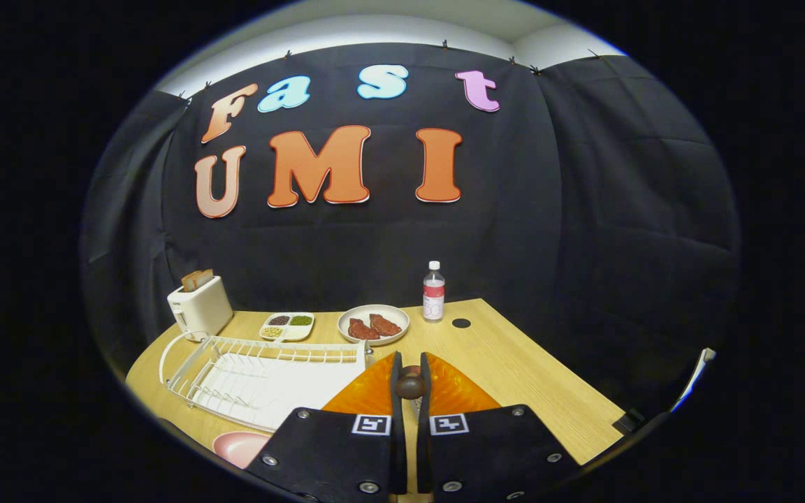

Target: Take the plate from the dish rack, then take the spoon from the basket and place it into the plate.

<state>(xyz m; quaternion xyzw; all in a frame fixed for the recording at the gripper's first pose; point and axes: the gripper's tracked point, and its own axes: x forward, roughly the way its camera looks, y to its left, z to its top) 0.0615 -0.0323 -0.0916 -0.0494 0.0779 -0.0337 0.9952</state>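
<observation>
We read no label: the bottle [433, 293] print is too small. Gripper [410, 383] fingers are nearly closed, pinching a dark rounded knob, apparently the spoon [410, 385] handle end; its long axis cannot be told. Pink plate [240, 447] lies on the table [528, 391], just left of the fingers, below the empty rack [263, 377]. Beyond: toaster [199, 307], 1 divided tray [288, 325], dish of meat [374, 324].

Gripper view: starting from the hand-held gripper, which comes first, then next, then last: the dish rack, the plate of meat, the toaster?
The hand-held gripper is shut on a dark wooden handle.
1. Dish rack, just beside the fingers.
2. Plate of meat, ahead of the fingers.
3. Toaster, at the table's far corner beyond the rack.
</observation>
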